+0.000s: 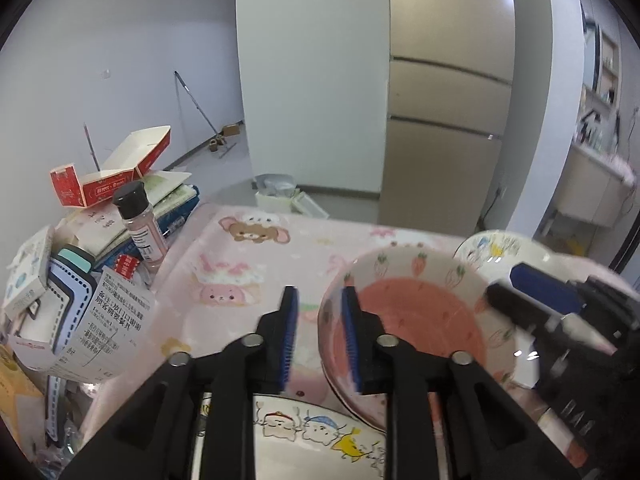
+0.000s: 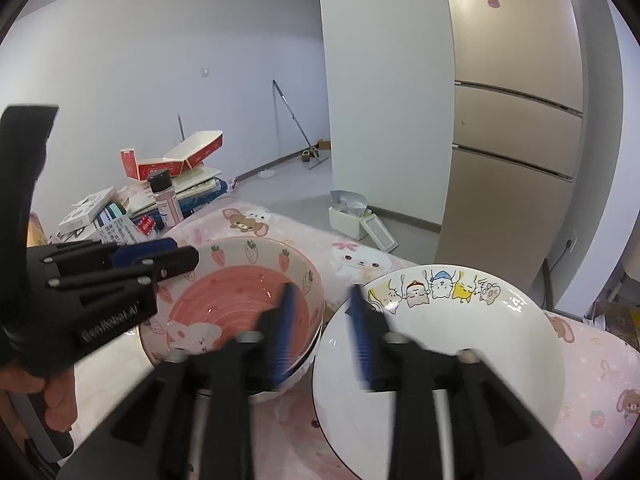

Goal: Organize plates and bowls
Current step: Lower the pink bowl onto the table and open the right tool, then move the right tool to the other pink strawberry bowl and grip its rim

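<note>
A pink strawberry bowl [image 1: 416, 320] sits on the pink cartoon tablecloth [image 1: 248, 264]; it also shows in the right wrist view [image 2: 240, 300], seemingly on another dish. My left gripper [image 1: 318, 336] is open, its jaws straddling the bowl's left rim. A white cartoon plate [image 1: 320, 436] lies just below it. A white cartoon bowl [image 2: 460, 344] stands right of the pink bowl. My right gripper [image 2: 322, 332] is open over the gap between the two bowls, its right finger inside the white bowl's rim. The left gripper [image 2: 156, 260] shows at the pink bowl's left rim.
A clutter pile of boxes and papers [image 1: 80, 272] with a spice jar [image 1: 140, 228] fills the table's left side. A fridge [image 2: 516, 140] and a white pillar [image 2: 380, 100] stand behind. A bin [image 2: 352, 216] sits on the floor.
</note>
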Demonstrator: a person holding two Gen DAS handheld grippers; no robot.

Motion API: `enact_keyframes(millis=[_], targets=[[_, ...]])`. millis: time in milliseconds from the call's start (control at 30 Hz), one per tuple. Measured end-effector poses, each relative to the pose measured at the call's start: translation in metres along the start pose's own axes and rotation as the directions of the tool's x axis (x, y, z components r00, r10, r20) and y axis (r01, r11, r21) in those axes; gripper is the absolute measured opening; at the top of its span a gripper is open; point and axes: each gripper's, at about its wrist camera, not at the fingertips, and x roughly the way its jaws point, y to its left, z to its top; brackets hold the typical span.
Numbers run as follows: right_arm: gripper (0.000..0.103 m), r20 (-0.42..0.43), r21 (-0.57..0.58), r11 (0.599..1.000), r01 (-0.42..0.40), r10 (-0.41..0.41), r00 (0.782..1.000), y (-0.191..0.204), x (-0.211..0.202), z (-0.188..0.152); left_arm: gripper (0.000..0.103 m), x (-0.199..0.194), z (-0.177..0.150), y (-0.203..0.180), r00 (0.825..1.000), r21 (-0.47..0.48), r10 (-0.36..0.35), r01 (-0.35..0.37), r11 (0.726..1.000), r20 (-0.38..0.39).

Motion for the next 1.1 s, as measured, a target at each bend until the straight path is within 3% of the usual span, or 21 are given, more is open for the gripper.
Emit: enact_keyframes(millis=[33, 67, 100, 167, 233, 333, 433, 667, 733, 833, 933, 1100], targets=[[0.055, 0.005, -0.002, 1.000, 0.006, -0.006, 1.000, 0.000, -0.001, 0.000, 0.057, -0.002, 0.002, 0.002, 1.000, -0.017, -0.019, 0.019, 1.000, 0.002], [0.069, 0.012, -0.001, 1.000, 0.010, -0.010, 1.000, 0.001, -0.003, 0.000, 0.071, -0.004, 0.004, 0.005, 0.999, -0.038, -0.033, 0.033, 0.999, 0.005], [0.076, 0.017, 0.002, 1.000, 0.007, -0.007, 1.000, 0.000, -0.004, 0.001, 0.091, -0.008, 0.006, 0.008, 0.999, -0.061, -0.041, 0.042, 0.997, 0.018], [0.096, 0.022, 0.011, 1.000, -0.026, 0.026, 0.999, -0.002, -0.008, 0.002, 0.093, -0.015, 0.008, 0.012, 0.997, -0.082, -0.063, 0.067, 0.994, 0.052], [0.103, 0.037, 0.019, 0.999, -0.031, 0.030, 0.999, -0.004, -0.012, 0.004, 0.093, -0.019, 0.011, 0.013, 0.995, -0.088, -0.076, 0.081, 0.993, 0.061], [0.103, 0.054, 0.027, 1.000, -0.004, 0.003, 0.999, -0.009, -0.020, 0.007, 0.103, -0.027, 0.014, 0.012, 0.996, -0.082, -0.049, 0.055, 0.995, 0.079], [0.103, 0.084, 0.062, 0.998, 0.020, -0.025, 0.996, -0.019, -0.030, 0.011, 0.103, -0.042, 0.018, 0.005, 0.991, -0.050, -0.003, 0.010, 0.999, 0.137], [0.103, 0.184, 0.104, 0.993, 0.058, -0.077, 0.980, -0.028, -0.078, 0.036, 0.103, -0.092, 0.035, -0.008, 0.974, -0.016, -0.016, 0.021, 1.000, 0.228], [0.103, 0.231, 0.097, 0.992, 0.076, -0.097, 0.968, -0.026, -0.102, 0.045, 0.103, -0.112, 0.040, -0.010, 0.964, -0.009, -0.036, 0.040, 0.999, 0.264], [0.103, 0.284, 0.123, 0.990, 0.066, -0.099, 0.954, -0.022, -0.138, 0.052, 0.103, -0.144, 0.049, -0.014, 0.944, -0.006, -0.121, 0.129, 0.992, 0.307], [0.103, 0.264, 0.089, 0.994, 0.059, -0.081, 0.961, -0.016, -0.160, 0.054, 0.103, -0.173, 0.053, -0.021, 0.918, 0.007, -0.192, 0.202, 0.979, 0.348], [0.103, 0.268, -0.004, 0.989, 0.146, -0.140, 0.953, -0.008, -0.215, 0.048, 0.103, -0.207, 0.051, -0.052, 0.875, 0.081, -0.301, 0.293, 0.953, 0.380]])
